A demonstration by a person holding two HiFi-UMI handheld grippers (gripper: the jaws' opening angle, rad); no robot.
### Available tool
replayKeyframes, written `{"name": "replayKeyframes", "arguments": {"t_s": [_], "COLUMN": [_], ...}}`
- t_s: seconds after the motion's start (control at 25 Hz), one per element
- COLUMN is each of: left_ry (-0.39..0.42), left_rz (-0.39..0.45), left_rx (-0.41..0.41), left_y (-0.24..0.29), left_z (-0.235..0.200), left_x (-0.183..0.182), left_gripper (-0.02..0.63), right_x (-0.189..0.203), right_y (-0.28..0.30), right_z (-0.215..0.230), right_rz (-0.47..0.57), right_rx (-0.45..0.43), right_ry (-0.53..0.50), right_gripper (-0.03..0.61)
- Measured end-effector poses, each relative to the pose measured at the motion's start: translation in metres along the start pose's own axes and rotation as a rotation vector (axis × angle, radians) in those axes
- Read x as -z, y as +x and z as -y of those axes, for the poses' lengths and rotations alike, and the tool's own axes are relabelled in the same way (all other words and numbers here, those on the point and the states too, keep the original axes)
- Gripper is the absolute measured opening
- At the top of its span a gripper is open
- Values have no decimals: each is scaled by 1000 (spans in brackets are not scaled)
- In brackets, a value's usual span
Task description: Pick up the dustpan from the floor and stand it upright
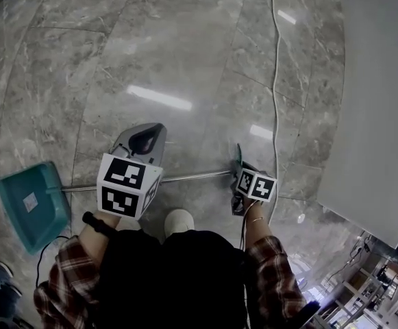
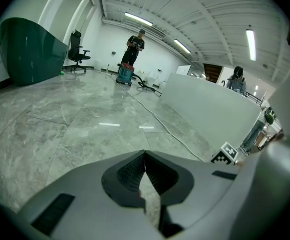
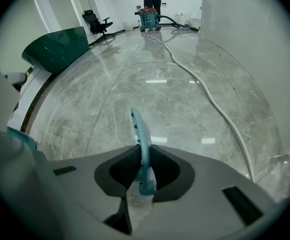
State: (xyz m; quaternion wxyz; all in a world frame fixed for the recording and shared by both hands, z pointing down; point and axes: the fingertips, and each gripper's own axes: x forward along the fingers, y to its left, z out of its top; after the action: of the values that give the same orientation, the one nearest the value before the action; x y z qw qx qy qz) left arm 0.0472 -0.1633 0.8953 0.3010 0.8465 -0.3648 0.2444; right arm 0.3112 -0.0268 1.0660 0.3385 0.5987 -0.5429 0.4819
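The dustpan lies flat on the grey marble floor, its teal pan (image 1: 33, 204) at the left. Its thin metal pole (image 1: 192, 177) runs right to a teal handle end (image 1: 237, 155). My right gripper (image 1: 239, 164) points steeply down at that end. In the right gripper view, my right gripper (image 3: 144, 150) is shut on the flat teal handle (image 3: 139, 129), which stands edge-on between the pads. My left gripper (image 1: 148, 140) hovers over the pole's middle. In the left gripper view, my left gripper (image 2: 145, 155) has its tips together and holds nothing.
A white cable (image 1: 275, 81) snakes along the floor just right of the handle. A white panel (image 1: 377, 115) fills the right side. My shoe (image 1: 179, 221) stands close behind the pole. Far off are a dark green curved counter (image 2: 30, 49), an office chair (image 2: 77, 51) and a standing person (image 2: 135, 46).
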Motion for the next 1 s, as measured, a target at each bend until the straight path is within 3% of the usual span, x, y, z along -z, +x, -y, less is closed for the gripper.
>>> {"name": "replayKeyframes", "arguments": {"t_s": [0.32,0.8,1.0], "left_ry": [-25,-29,-49], "left_rz": [-40,36,71], "left_rx": [-30,31,35], "left_y": [-72,-204,-253], "left_z": [28,124,151], "left_x": [-29,-193,-244], "left_gripper": [11,11,11], "right_x": [-28,-103,-122], "right_y": [-95,-315,-386], "right_z": [-24,-37,-49], "right_rz": [22,79,76], "right_rx": [-34,12,10], "right_ry": [74,84,70], "right_gripper": [71,98,109]}}
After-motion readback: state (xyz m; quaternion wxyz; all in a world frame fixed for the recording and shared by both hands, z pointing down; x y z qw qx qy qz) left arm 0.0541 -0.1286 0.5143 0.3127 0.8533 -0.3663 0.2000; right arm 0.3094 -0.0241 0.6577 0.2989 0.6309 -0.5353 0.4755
